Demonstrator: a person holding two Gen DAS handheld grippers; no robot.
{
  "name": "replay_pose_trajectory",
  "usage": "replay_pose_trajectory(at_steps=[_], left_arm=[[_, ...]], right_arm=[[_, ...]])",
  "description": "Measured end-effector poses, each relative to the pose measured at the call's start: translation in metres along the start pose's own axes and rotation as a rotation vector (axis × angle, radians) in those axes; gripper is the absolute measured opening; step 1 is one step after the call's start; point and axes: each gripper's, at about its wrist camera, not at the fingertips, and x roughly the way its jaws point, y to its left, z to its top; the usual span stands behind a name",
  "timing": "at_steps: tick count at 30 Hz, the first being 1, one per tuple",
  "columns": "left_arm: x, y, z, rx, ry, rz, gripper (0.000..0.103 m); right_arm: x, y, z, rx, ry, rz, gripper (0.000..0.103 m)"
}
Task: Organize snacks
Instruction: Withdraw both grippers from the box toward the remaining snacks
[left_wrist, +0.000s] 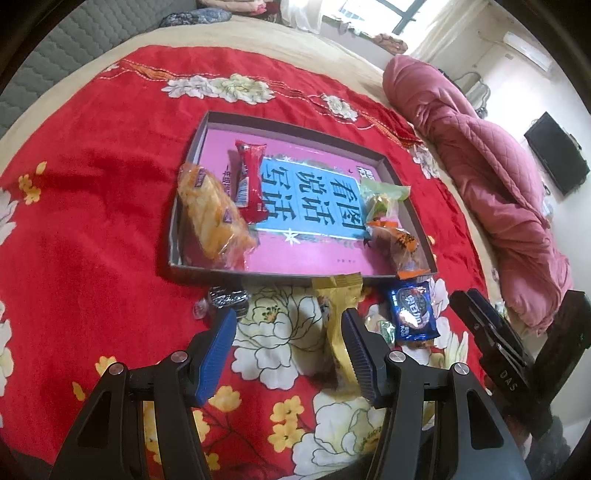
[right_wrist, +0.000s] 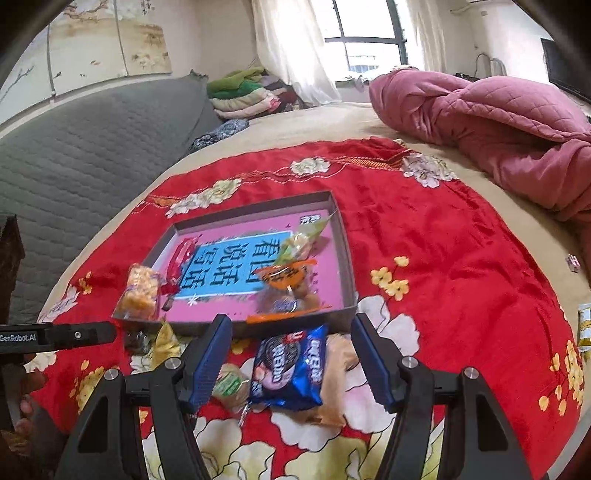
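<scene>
Four snacks already lie in the tray (left_wrist: 192, 147) on the red cloth (left_wrist: 92, 184). Both grippers hover empty with jaws apart, the left gripper (left_wrist: 290, 332) over the gold pack (left_wrist: 338, 314), the right gripper (right_wrist: 291, 354) over the Oreo pack (right_wrist: 288, 369), apparently next for sorting.

Red floral cloth (left_wrist: 92, 192): satiny, faint sheen, creased. Shallow box (left_wrist: 295, 127): matt cardboard walls, glossy printed pink floor. At its 6 o'clock, blue cookie packet (right_wrist: 286, 373) and gold packet (left_wrist: 338, 314): shiny crinkled plastic film. Pink quilt (right_wrist: 498, 122): matt stitched fabric.
</scene>
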Motion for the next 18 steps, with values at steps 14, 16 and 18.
replay_pose_trajectory(at_steps=[14,16,18], left_arm=[[0.002,-0.01,-0.011,0.019,0.033,-0.011,0.061],[0.004,-0.013,-0.014,0.023,0.044,-0.012,0.061],[0.007,-0.016,-0.015,0.03,0.053,-0.013,0.061]], right_arm=[[-0.001,0.007,-0.011,-0.022,0.048,-0.001,0.066],[0.002,0.007,-0.012,-0.025,0.06,0.001,0.066],[0.006,0.007,-0.014,-0.029,0.078,-0.001,0.066]])
